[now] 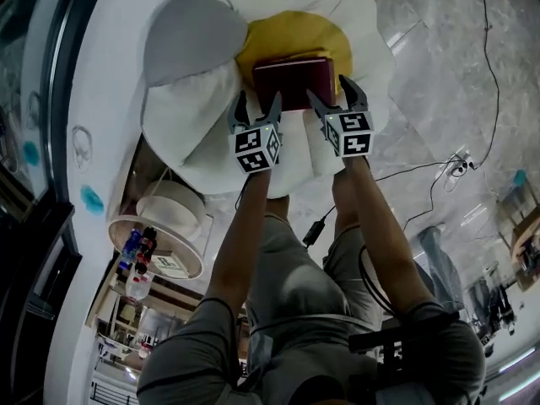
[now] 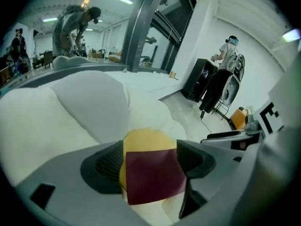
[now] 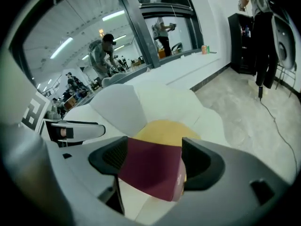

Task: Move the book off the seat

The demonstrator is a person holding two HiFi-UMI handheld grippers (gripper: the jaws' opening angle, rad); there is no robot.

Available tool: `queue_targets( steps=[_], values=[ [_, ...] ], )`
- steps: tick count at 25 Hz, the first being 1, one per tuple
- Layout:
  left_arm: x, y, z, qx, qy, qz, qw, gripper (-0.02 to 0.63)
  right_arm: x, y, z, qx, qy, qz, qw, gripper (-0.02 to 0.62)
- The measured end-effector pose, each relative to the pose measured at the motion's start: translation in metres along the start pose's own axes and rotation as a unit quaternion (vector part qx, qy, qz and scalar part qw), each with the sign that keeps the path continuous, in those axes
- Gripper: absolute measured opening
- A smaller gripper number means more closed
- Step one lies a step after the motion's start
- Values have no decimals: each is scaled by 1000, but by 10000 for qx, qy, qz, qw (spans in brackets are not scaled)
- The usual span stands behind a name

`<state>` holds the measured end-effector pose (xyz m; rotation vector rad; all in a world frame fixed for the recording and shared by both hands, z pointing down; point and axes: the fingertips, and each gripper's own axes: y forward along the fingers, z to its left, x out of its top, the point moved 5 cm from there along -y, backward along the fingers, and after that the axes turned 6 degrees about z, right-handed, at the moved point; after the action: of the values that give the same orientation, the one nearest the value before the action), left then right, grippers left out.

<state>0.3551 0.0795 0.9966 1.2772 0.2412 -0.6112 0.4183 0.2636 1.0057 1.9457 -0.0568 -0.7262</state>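
Observation:
A dark red book (image 1: 294, 78) lies flat on the yellow middle cushion (image 1: 287, 36) of a flower-shaped white seat (image 1: 181, 116). My left gripper (image 1: 257, 108) hangs just short of the book's near left corner with its jaws spread and nothing between them. My right gripper (image 1: 333, 95) is at the near right corner, also open and not touching that I can see. In the left gripper view the book (image 2: 153, 175) shows beyond the open left gripper (image 2: 151, 161). In the right gripper view the book (image 3: 150, 168) lies ahead of the open right gripper (image 3: 154, 158).
A grey petal cushion (image 1: 190, 36) rises at the seat's far left. A round white side table (image 1: 160, 234) with bottles stands to the left of my legs. A cable (image 1: 439, 175) runs over the marble floor on the right. People stand far off in both gripper views.

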Motion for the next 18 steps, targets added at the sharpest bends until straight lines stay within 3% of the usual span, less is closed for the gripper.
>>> queue_targets(
  steps=[5, 13, 18],
  values=[
    [-36, 41, 16, -52, -146, 229, 9996, 344, -40, 45, -17, 127, 100, 503, 9986, 354],
    [-79, 86, 46, 96, -407, 646, 9970, 345, -78, 84, -33, 315, 288, 881, 9952, 357],
    [-91, 103, 43, -404, -405, 880, 9945, 342, -90, 103, -23, 463, 222, 1029, 9934, 362]
  ],
)
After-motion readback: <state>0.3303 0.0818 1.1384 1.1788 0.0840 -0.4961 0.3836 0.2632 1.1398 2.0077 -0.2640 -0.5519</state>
